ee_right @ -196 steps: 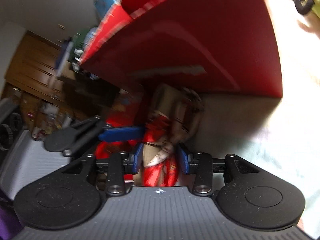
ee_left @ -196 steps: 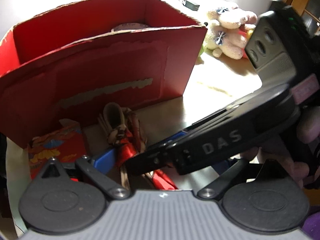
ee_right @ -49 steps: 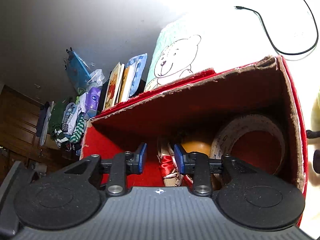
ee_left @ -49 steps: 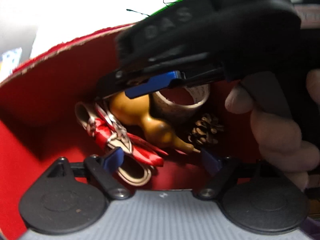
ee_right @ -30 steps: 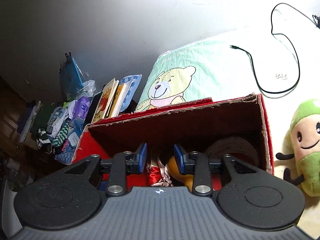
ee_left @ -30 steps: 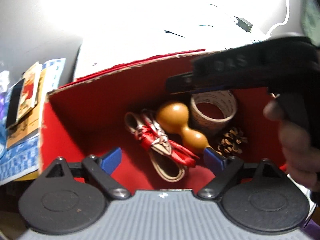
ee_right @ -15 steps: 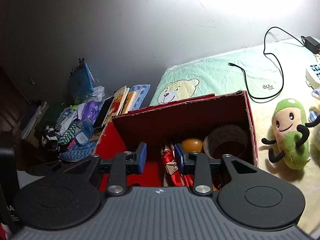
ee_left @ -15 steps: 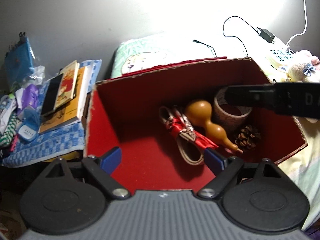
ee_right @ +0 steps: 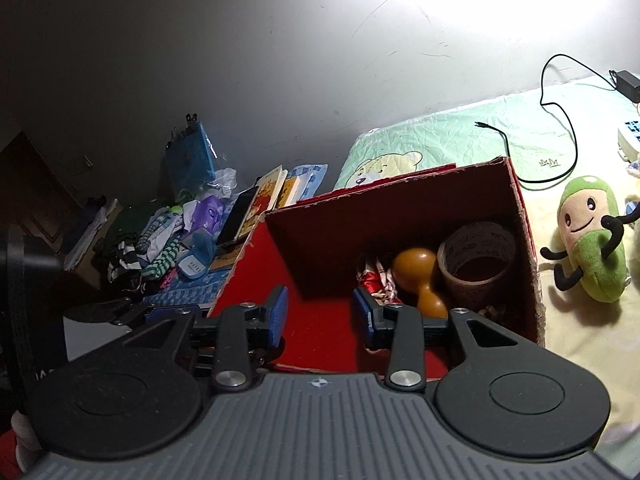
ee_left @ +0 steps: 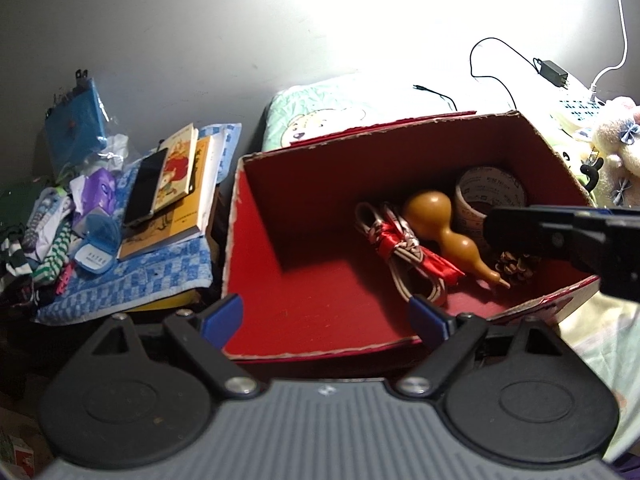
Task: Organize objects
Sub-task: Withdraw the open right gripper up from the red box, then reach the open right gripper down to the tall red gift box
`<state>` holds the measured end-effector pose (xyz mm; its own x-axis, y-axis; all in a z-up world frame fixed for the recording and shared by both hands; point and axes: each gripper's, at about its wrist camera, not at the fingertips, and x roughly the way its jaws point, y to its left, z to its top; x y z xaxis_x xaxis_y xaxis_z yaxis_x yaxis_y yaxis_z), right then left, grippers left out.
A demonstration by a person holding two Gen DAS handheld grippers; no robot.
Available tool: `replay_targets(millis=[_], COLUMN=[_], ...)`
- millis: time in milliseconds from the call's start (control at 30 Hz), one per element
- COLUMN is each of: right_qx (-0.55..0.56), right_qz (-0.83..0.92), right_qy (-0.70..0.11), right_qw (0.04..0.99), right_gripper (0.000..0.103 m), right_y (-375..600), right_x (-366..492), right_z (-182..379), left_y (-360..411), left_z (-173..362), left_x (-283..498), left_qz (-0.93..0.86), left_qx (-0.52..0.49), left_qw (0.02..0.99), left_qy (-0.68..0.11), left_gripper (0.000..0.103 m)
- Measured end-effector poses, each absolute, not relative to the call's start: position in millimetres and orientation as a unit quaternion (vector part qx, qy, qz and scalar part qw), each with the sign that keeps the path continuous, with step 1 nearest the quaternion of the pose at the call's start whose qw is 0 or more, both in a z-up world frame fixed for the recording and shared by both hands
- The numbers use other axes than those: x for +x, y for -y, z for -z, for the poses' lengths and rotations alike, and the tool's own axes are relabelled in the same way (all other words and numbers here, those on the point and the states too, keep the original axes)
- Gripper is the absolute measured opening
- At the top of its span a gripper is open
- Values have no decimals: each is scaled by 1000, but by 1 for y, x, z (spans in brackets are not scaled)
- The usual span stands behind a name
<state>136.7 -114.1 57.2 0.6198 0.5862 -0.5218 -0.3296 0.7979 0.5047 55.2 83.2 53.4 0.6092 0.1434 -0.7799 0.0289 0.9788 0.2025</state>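
Inside the red cardboard box (ee_left: 256, 240), toward its right wall, sit a red tasselled cord bundle (ee_left: 404, 246), wooden gourd (ee_left: 444, 224), tape roll (ee_left: 490, 196) and pinecone (ee_left: 516, 266). Left gripper (ee_left: 326, 316) hangs wide open, empty; right gripper (ee_right: 320, 316) is parted too, holding nothing.

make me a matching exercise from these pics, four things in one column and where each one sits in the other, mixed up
Things:
1. gourd
2. tape roll
3. green plush toy
4. phone

Places:
a. on the bedding outside the red box, past its right-hand wall in the right wrist view
b. on top of the books left of the box
c. inside the box, between the ribbon-tied cord bundle and the tape roll
d. inside the box, near its far right corner

Pairs: 1-c, 2-d, 3-a, 4-b
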Motion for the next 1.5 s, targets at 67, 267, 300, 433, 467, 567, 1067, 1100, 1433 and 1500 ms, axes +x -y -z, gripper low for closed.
replay_targets(millis=[67,267,300,433,467,567,1067,1100,1433,1500], right_qx=[180,172,174,183,184,184,181,181,206,212], right_qz=[-270,-293,-296,-304,-307,-319,-321,-319,-306,-302], right_qy=[-351,-356,-358,-365,-366,-365,-407,-411,-448,-454], right_qw=[878,871,868,861,859,855,836,834,814,811], right_gripper=[40,39,39,39,39,39,39,39,40,40], right_y=[111,105,105,106,106,106,105,105,111,113], right_x=[131,122,121,117,116,110,101,101,100,101], right_z=[-58,-56,-55,-52,-51,-50,-29,-28,-12,-8], left_y=[-85,-88,-89,-90,-91,-91,-86,-86,-80,-80], left_z=[-54,-53,-52,-52,-51,-50,-21,-19,-2,1], left_x=[53,45,44,38,37,32,25,25,23,23], left_qz=[-36,-46,-48,-57,-60,-65,-65,-64,-61,-60], left_qx=[96,96,97,101,103,108,110,110,113,113], left_qw=[892,891,890,890,889,887,861,860,847,845], left_qy=[-441,-442,-442,-441,-442,-445,-492,-494,-516,-520], left_gripper=[89,89,89,90,90,90,90,90,90,90])
